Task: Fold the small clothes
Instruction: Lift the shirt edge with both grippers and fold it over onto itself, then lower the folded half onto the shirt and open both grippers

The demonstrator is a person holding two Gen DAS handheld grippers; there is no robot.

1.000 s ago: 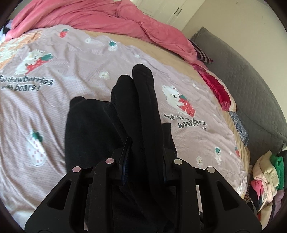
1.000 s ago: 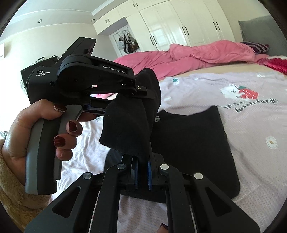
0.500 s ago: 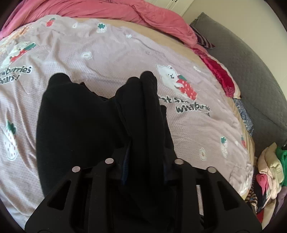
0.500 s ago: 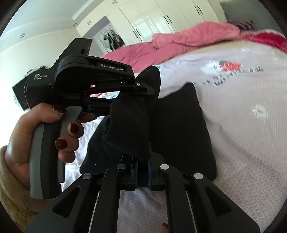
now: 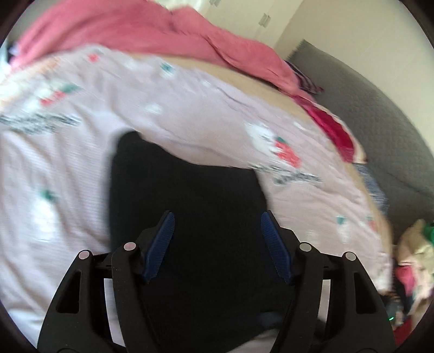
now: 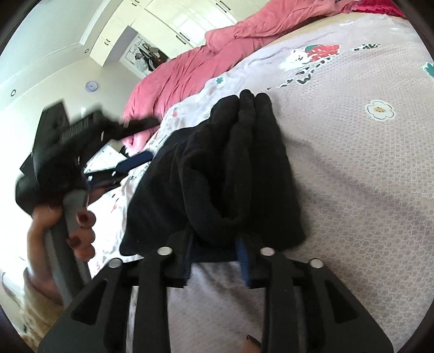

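A black garment [image 5: 190,195] lies on the lilac strawberry-bear bedsheet [image 5: 67,152]. In the right wrist view it [image 6: 230,168] shows as a bunched, folded stack on the sheet. My left gripper [image 5: 217,230] is open, its blue pads apart just above the cloth and holding nothing; it also shows blurred at the left of the right wrist view [image 6: 127,160]. My right gripper [image 6: 215,255] has its blue pads parted at the near edge of the bunched cloth, which spills over the fingertips; it does not clamp the cloth.
A pink duvet [image 5: 141,30] is heaped at the far end of the bed. A grey padded headboard [image 5: 374,108] runs along the right. A pile of mixed clothes [image 5: 415,258] sits at the lower right. White wardrobes [image 6: 173,24] stand beyond the bed.
Both grippers were shut on the raised black fold. Now the fold lies down on the garment, the left gripper has opened and pulled away, and the right jaws have parted.
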